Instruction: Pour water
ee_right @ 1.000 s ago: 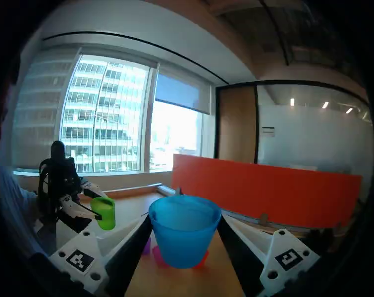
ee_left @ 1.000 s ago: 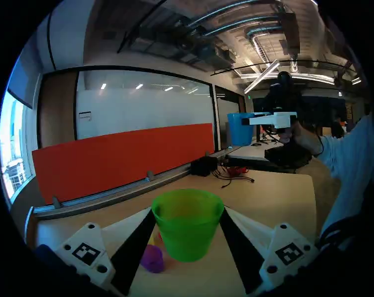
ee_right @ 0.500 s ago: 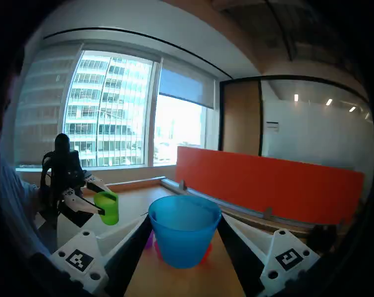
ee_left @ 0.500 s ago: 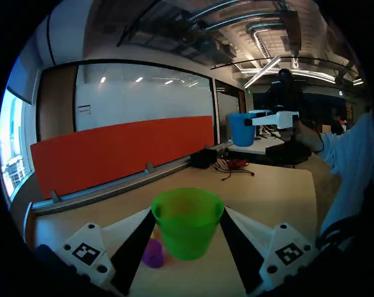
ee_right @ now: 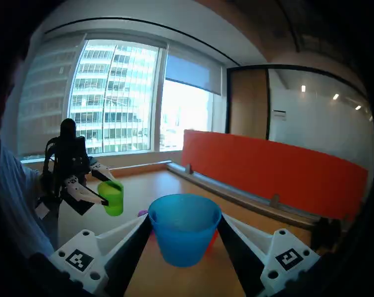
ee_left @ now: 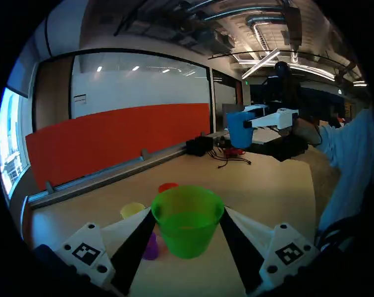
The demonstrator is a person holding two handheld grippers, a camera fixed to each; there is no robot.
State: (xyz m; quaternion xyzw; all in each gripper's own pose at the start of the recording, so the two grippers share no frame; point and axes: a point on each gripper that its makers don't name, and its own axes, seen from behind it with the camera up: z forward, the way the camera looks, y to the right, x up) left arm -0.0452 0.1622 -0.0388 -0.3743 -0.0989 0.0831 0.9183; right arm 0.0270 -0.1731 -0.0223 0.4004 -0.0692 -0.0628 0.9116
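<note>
In the left gripper view my left gripper point(ee_left: 187, 232) is shut on a green cup point(ee_left: 187, 225), held upright above the wooden table point(ee_left: 266, 193). Farther off to the right, the right gripper point(ee_left: 249, 122) holds a blue cup point(ee_left: 239, 129) in the air. In the right gripper view my right gripper point(ee_right: 185, 237) is shut on the blue cup point(ee_right: 184, 227), also upright. The left gripper point(ee_right: 103, 194) with the green cup point(ee_right: 112, 197) shows at the left, held by a person's hand. I cannot make out water in either cup.
Small cups stand on the table under the green cup: yellow point(ee_left: 131, 209), red point(ee_left: 167, 187) and purple point(ee_left: 150, 246). An orange divider panel point(ee_left: 112, 136) runs along the table's far edge. A black box with cables point(ee_left: 199, 145) sits near it. A person's sleeve point(ee_left: 350, 163) is at the right.
Both views have tipped downward, showing more table. The yellow and red cups have come into sight in the left gripper view. Both cups stay gripped and upright.
</note>
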